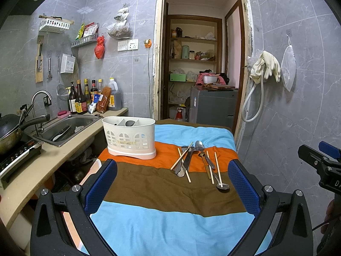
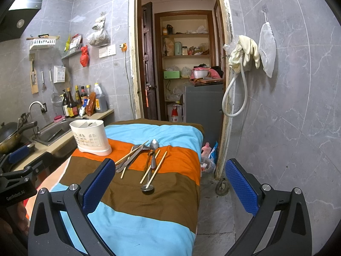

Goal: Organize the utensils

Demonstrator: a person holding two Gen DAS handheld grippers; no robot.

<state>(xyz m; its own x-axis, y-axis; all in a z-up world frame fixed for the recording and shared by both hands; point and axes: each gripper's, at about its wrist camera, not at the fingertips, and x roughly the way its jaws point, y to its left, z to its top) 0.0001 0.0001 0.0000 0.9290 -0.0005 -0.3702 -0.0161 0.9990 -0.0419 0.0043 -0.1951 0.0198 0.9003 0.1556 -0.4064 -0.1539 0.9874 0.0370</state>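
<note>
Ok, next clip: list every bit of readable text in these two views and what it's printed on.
"GenRobot.AI": white lettering on the black body of the left claw, seen from the right wrist view.
"DA": cut-off white letters on the right claw, seen from the left wrist view.
Bottle labels by the sink: too small to read.
Print on the white utensil caddy: blurred, unreadable.

Both wrist views face doorway, sharing striped table (image 1: 170,224) (left nearer sink (image 1: 64,128))

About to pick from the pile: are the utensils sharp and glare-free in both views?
Left wrist: utensils sharp and evenly lit, small glints on the spoon only; fisheye bends the edges. Right wrist: pile equally clear, no blur.
</note>
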